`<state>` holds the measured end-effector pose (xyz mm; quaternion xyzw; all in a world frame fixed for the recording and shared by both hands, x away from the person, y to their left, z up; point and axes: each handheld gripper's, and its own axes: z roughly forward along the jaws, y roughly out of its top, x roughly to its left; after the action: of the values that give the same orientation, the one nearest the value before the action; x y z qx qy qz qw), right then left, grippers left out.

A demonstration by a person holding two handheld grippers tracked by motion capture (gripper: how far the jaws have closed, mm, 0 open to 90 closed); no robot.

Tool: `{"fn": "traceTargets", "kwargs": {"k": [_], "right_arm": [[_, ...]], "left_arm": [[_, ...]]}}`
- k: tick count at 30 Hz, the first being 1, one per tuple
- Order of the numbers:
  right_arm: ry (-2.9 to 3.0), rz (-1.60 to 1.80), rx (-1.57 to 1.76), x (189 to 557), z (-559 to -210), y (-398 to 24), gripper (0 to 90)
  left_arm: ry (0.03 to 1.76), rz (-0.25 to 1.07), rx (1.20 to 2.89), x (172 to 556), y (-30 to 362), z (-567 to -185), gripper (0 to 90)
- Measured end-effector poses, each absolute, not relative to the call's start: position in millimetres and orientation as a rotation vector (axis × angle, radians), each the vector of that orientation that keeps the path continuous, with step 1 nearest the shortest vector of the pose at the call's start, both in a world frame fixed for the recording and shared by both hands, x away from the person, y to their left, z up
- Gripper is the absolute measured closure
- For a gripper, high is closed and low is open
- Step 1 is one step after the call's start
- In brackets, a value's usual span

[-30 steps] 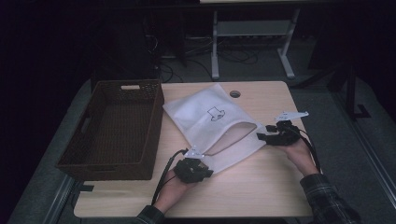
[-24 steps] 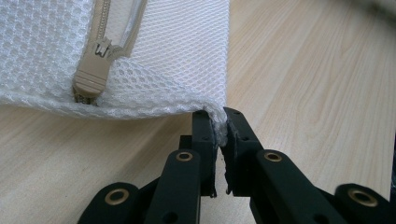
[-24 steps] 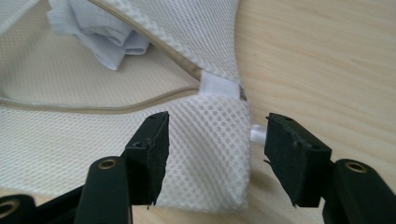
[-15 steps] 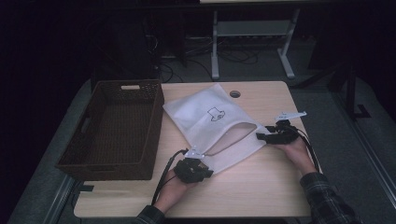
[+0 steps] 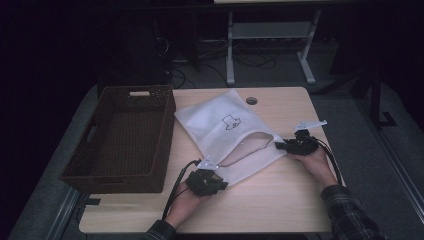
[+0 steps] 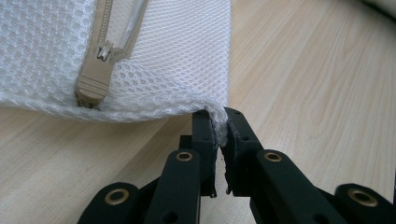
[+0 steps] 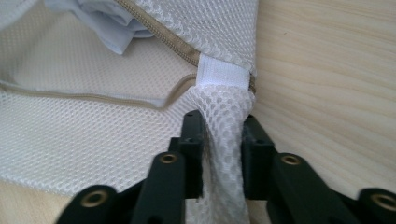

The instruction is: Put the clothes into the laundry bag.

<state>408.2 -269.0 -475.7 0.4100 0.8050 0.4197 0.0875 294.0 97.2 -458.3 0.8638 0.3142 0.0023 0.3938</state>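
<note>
The white mesh cloth bag looks soft and full of tiny holes. The pale wooden table looks smooth and matt. The dark brown woven basket looks rough.

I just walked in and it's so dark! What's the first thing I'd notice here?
A white mesh bag glows in the middle of the wooden table, its zipper mouth gaping open. The left tongs pinch its near corner, and the right tongs, jaws just closing, squeeze its far end. A brown basket sits beside it.
</note>
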Motion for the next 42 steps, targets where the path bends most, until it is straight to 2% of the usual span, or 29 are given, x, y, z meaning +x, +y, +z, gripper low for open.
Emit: {"fn": "traceTargets", "kwargs": {"k": [3,16,32,35,42], "right_arm": [[2.406,1.224,1.203,406.8,-474.8,-266.0,79.8],[2.398,1.123,1.273,378.1,-460.8,-266.2,79.8],[2.412,1.045,1.249,317.0,-451.5,-258.3,78.6],[2.407,1.027,1.233,312.3,-451.3,-260.2,73.0],[2.369,1.047,1.24,312.9,-443.8,-272.6,38.4]], "left_arm": [[0.802,0.025,2.188,295.0,99.5,-456.9,84.1],[0.862,0.099,2.166,304.6,116.3,-453.3,84.1],[0.923,0.11,2.21,311.5,129.2,-455.4,84.1],[0.914,0.109,2.216,310.9,127.9,-454.6,82.7],[0.88,0.107,2.197,306.5,131.2,-440.8,67.3]]}}
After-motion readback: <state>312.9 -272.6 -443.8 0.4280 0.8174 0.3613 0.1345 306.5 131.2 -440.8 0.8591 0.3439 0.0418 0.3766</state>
